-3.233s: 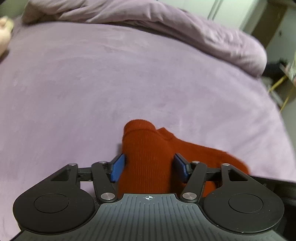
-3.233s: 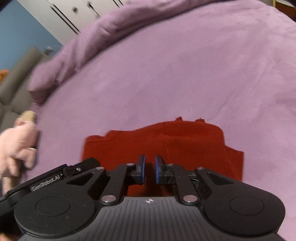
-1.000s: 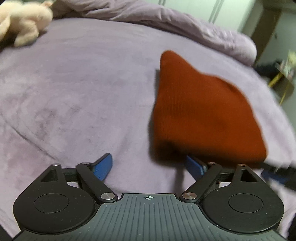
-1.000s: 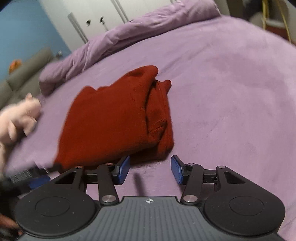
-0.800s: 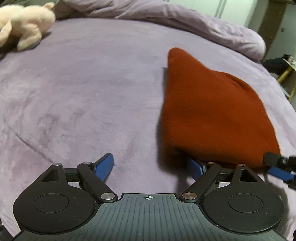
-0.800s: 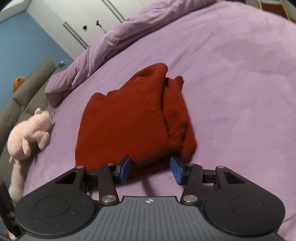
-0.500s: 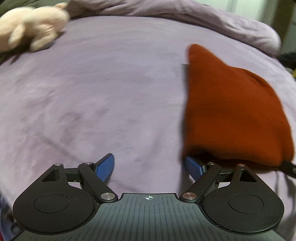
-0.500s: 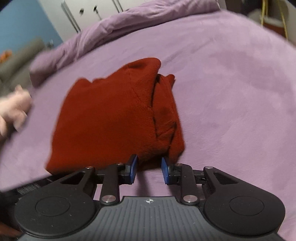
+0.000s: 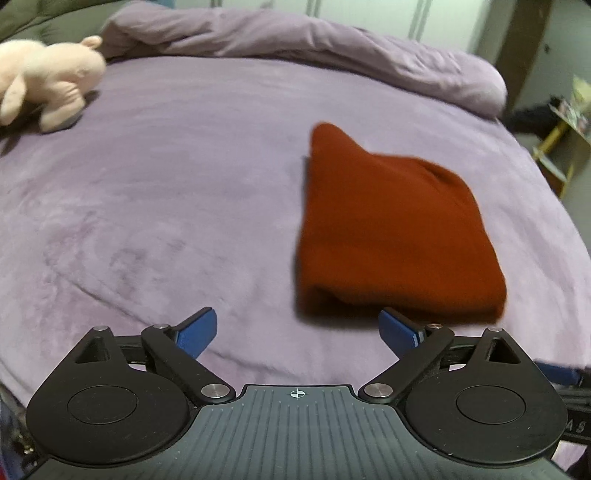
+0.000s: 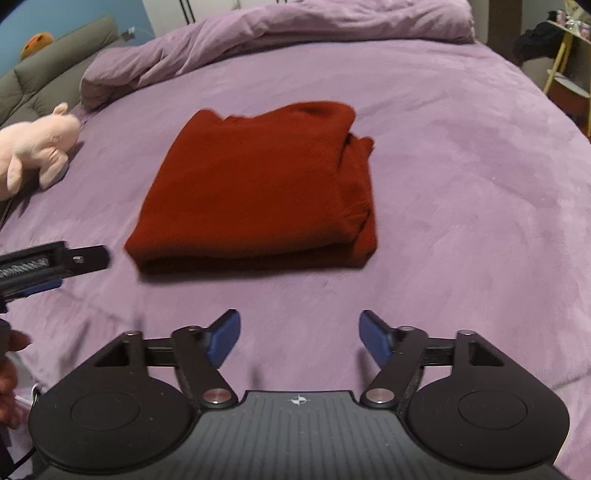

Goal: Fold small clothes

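Both tongs [image 9: 297, 326] [image 10: 299, 334] (nothing between) mid-opening

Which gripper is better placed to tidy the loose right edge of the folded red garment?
Right, probably. The right gripper, jaws opening and empty, faces the red garment with its bunched edge ahead. The left gripper sits off its other corner.

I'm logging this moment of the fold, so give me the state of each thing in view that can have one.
red garment: folded into a compact stack, lying flat on the bed, free of both grippers.
left gripper: jaws opening, nothing between them.
right gripper: jaws opening, nothing between them.
pink plush toy: lying on its side near the bed's edge.
purple duvet: bunched at the far end.
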A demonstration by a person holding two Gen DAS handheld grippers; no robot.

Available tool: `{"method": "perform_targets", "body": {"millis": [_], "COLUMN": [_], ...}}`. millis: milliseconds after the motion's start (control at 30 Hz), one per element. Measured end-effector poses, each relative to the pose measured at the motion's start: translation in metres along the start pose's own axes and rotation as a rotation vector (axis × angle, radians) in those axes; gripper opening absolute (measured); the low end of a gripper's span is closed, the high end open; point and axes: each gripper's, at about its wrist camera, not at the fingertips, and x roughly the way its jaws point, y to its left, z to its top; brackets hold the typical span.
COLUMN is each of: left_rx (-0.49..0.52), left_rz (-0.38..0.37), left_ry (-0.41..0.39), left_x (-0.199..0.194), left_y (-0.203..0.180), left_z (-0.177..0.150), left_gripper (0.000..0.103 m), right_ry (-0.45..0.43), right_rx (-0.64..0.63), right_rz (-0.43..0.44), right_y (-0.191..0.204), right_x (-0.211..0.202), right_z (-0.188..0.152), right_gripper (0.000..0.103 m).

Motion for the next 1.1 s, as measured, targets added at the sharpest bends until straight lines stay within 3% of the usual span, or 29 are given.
{"method": "perform_targets", "body": {"millis": [233,333,467,633,1100], "left_rx": [0.05,0.052,0.073,0.101,0.123], "left_rz": [0.022,0.054,0.05,0.052,0.074], "left_ry": [0.029,0.02,0.007,0.139,0.15], "left_x": [-0.008,-0.013,-0.016,-0.006,-0.005], "left_y": [-0.008,-0.007,-0.006,-0.009,-0.012], "left_z": [0.006,0.01,0.012,0.02,0.02], "left_gripper": [0.101,0.102,0.102,0.102,0.102], "right_ry": [0.009,-0.036,-0.04,-0.028,0.039], "right_rx": [-0.049,-0.069,-0.073,-0.051,-0.013], "right_rz": [-0.119,-0.14,-0.151,-0.156,-0.202], "right_y": [0.024,0.029,0.035,0.036,0.033], "right_x": [-0.02,-0.026,-0.028,-0.025,-0.015], "right_z": [0.01,0.016,0.024,0.03,0.035], "right_gripper": [0.092,0.098,0.098,0.098,0.098]}}
